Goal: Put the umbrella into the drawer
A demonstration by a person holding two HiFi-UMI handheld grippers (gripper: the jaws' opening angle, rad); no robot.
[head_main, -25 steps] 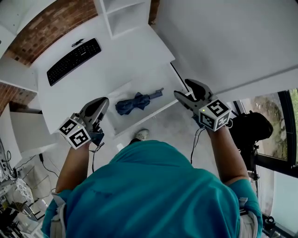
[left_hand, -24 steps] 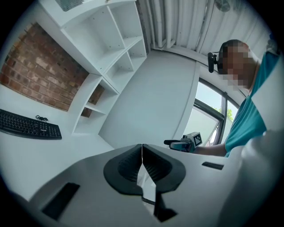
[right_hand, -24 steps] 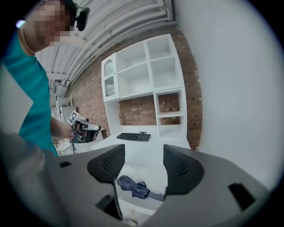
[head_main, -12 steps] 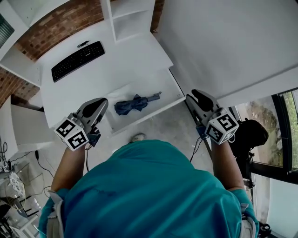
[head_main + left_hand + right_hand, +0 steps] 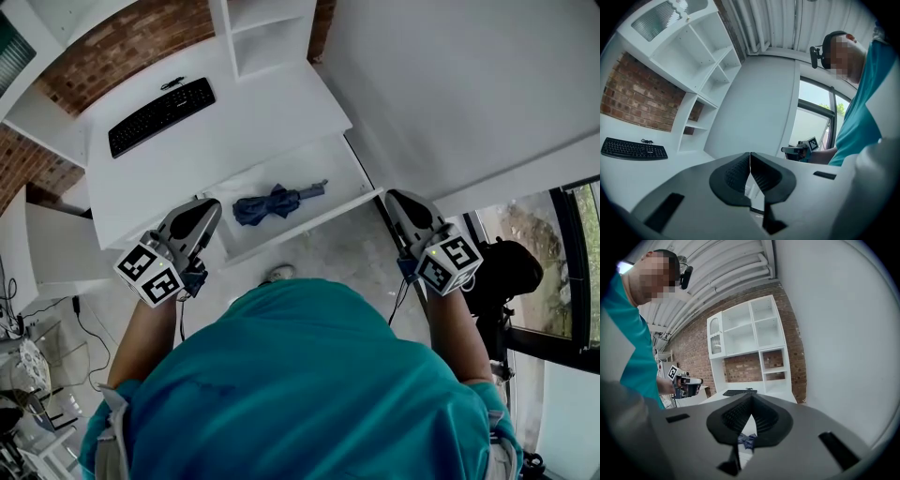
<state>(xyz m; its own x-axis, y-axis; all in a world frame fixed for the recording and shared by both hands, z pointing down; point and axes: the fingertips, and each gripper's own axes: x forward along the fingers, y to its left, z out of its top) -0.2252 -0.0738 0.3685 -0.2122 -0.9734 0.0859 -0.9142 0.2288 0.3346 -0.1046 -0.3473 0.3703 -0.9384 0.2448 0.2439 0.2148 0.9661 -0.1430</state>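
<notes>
Already the folded blue umbrella (image 5: 272, 203) lies inside the open white drawer (image 5: 342, 178), near its middle, below the desk's (image 5: 272, 103) near edge. The left gripper (image 5: 208, 208) hangs by the drawer's near-left corner and the right gripper (image 5: 394, 197) by its right end. Each has its jaws pressed together, with nothing between them. A black keyboard (image 5: 161, 116) sits far left on the desk.

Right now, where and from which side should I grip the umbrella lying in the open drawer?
The umbrella lies flat along the drawer, its fabric loosely bunched and its slim handle end toward the right gripper. Probably grip that end from above, with the jaws across it.
</notes>
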